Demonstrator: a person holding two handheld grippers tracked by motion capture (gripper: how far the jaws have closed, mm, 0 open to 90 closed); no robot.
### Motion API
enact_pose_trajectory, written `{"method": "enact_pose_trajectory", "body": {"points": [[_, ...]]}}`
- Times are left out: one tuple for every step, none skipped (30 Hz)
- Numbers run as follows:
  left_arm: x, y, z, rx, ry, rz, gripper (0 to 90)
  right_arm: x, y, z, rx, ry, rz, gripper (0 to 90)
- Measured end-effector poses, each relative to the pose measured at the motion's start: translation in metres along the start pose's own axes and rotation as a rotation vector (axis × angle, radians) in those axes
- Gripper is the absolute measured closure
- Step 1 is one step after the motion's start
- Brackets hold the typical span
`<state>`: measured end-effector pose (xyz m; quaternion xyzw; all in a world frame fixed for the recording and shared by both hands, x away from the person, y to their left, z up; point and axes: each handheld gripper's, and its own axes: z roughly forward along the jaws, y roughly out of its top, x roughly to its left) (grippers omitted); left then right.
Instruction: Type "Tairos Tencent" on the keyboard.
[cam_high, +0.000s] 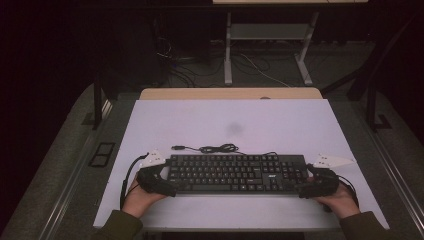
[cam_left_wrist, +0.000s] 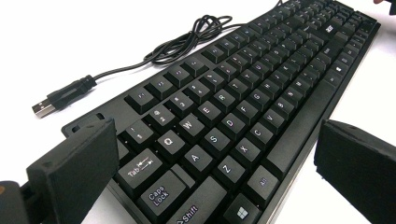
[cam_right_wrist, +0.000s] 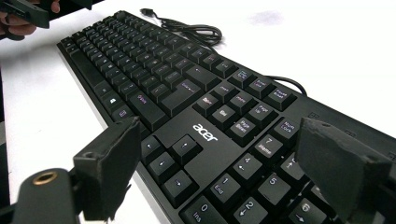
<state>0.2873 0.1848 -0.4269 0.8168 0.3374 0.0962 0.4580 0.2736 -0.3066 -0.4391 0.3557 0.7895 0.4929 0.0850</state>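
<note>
Left claw: at the left end of the black Acer keyboard, jaws spread wide. In the left gripper view one jaw stands off the back corner near Tab and Caps Lock, the other off the front edge by the Windows key; the keyboard end lies between them. Contact with either edge cannot be confirmed, so not a grip yet.

Keyboard: lies flat on the white bench, near the person's edge, long side across. Its cable runs loosely coiled behind the back edge, the USB plug free on the bench surface.

Right claw: at the number-pad end, equally wide open. In the right gripper view the jaws straddle the arrow keys and number pad without pressing the case.

Step, as judged: both claws placed for a two-handed lift, grasp pending.

Next move calls for: closing both claws together across the front and back edges, evenly, so the keyboard comes up level; mind the trailing cable dragging.
</note>
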Motion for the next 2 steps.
{"method": "enact_pose_trajectory", "body": {"points": [[-0.0001,0.0001,0.0,-0.001,0.0,0.0,0.0,0.0001,0.0,0.0,-0.002,-0.001,0.0,14.2],[-0.0001,0.0001,-0.0001,-0.001,0.0,-0.001,0.0,0.0002,0.0002,-0.0003,0.0,-0.003,-0.002,14.2]]}}
